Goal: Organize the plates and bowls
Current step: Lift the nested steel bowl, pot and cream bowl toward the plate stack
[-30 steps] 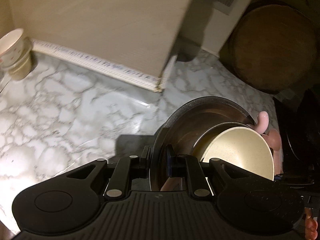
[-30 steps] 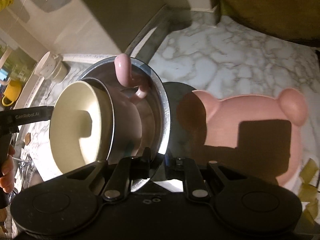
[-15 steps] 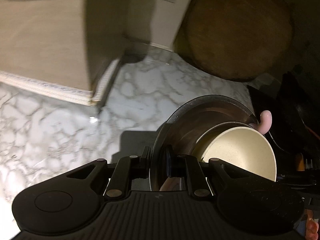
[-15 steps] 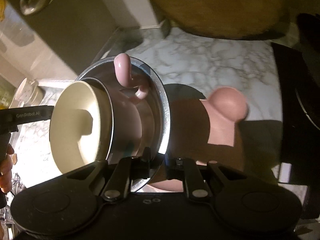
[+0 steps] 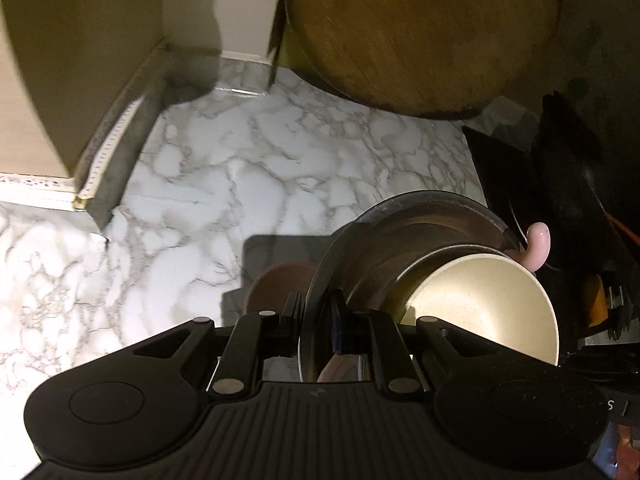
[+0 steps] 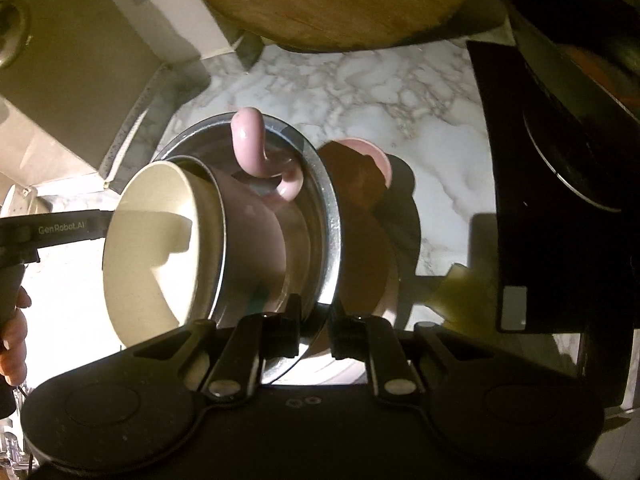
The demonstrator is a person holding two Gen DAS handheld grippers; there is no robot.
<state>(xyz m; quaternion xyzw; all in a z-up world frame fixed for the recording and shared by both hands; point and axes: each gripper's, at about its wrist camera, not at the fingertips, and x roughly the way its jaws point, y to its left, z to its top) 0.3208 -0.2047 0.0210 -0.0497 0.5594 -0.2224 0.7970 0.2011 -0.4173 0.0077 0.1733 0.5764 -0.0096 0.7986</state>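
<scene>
A steel bowl (image 5: pixel 404 236) holds a pink cup with a curled handle (image 6: pixel 252 140) and a cream bowl (image 6: pixel 148 248) nested in the cup. My left gripper (image 5: pixel 316 316) is shut on the steel bowl's rim. On the opposite side of the rim, my right gripper (image 6: pixel 316 320) is also shut. The stack hangs just above the marble counter (image 5: pixel 280 160). Under it lies a pink bear-shaped plate (image 6: pixel 376 160), mostly hidden; one ear shows. The cream bowl (image 5: pixel 480 308) and the handle (image 5: pixel 538 244) also appear in the left wrist view.
A round wooden board (image 5: pixel 420 28) leans at the back. To the right sits a black cooktop (image 6: pixel 560 160) with dark pans. A beige box (image 5: pixel 80 60) stands on the left. A hand (image 6: pixel 12 340) grips the left tool's handle. A yellow scrap (image 6: pixel 460 288) lies by the cooktop.
Both grippers carried the bowl stack sideways along the counter toward the wooden board and cooktop. The pink plate has slid further under the steel bowl. Both grips are unchanged.
</scene>
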